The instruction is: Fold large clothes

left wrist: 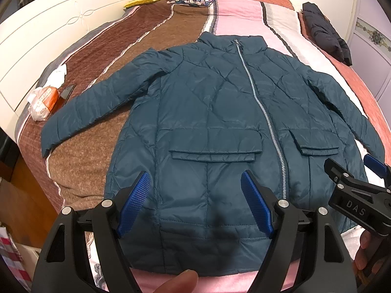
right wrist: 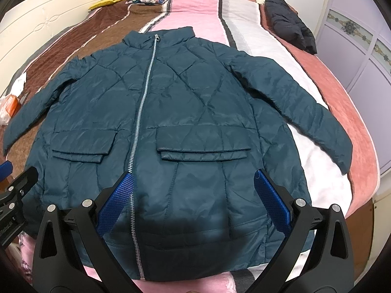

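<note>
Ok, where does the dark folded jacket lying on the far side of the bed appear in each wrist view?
Left wrist view: the dark folded jacket lies upper right, by the bed's right edge, beyond the teal jacket's shoulder.
Right wrist view: the dark folded jacket lies upper right, nearer the top centre, on the reddish stripe.
Shared landmark: the teal jacket's zipper.
</note>
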### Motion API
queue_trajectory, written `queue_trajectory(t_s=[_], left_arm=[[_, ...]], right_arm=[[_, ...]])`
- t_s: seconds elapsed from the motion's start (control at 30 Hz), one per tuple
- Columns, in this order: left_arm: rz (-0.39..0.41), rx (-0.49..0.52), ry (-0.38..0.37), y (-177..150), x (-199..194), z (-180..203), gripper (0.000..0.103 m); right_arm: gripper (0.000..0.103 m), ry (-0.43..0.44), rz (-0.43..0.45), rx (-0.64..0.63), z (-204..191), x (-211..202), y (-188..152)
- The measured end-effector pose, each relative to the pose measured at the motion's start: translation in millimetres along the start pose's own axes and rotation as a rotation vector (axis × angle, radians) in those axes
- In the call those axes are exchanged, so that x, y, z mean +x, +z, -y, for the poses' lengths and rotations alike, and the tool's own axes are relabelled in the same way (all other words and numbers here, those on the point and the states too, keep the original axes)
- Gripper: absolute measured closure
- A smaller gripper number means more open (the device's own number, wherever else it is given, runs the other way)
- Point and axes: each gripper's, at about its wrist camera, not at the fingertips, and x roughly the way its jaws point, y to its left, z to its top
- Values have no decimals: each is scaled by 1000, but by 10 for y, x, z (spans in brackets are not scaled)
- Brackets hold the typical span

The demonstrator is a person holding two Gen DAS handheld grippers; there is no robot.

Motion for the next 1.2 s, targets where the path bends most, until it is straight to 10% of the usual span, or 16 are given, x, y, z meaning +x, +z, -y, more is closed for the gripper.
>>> queue_trajectory(t_s=[0.8, 1.2], left_arm=[[-34, -29, 7, -21, 55, -115, 27], [-30, -175, 152, 241, 241, -865, 27]], right_arm=[[5, -18, -14, 62, 175, 52, 40], [5, -55, -1, 210, 1016, 184, 117]])
